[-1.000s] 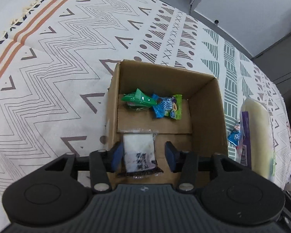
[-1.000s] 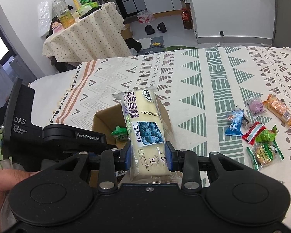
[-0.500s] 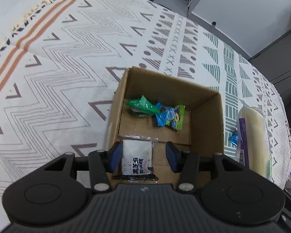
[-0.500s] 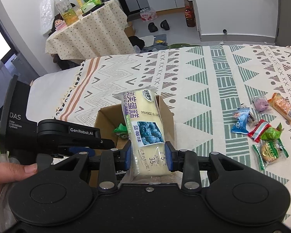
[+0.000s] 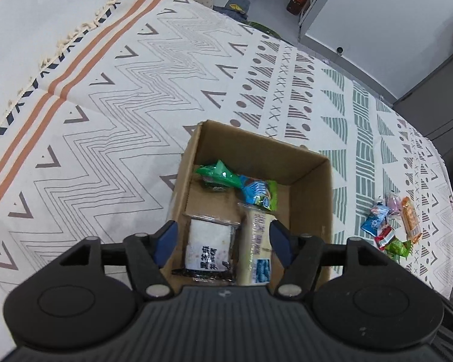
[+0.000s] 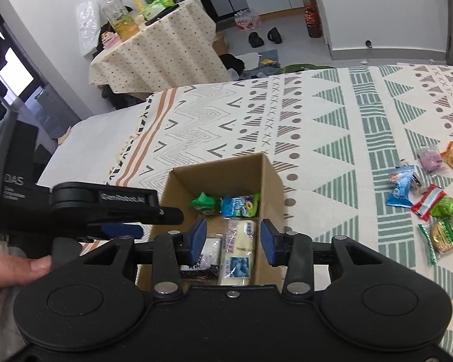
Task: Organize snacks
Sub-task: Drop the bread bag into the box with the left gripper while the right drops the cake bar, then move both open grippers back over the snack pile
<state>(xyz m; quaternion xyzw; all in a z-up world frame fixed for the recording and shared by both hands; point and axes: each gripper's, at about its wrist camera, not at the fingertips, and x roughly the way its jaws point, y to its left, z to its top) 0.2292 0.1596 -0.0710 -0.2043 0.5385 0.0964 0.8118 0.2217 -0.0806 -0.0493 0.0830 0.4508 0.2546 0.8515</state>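
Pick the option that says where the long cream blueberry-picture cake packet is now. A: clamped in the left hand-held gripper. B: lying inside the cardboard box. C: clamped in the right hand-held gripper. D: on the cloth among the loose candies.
B: the blueberry cake packet lies in the cardboard box beside a white packet, and the right hand-held gripper stands open and empty above it.
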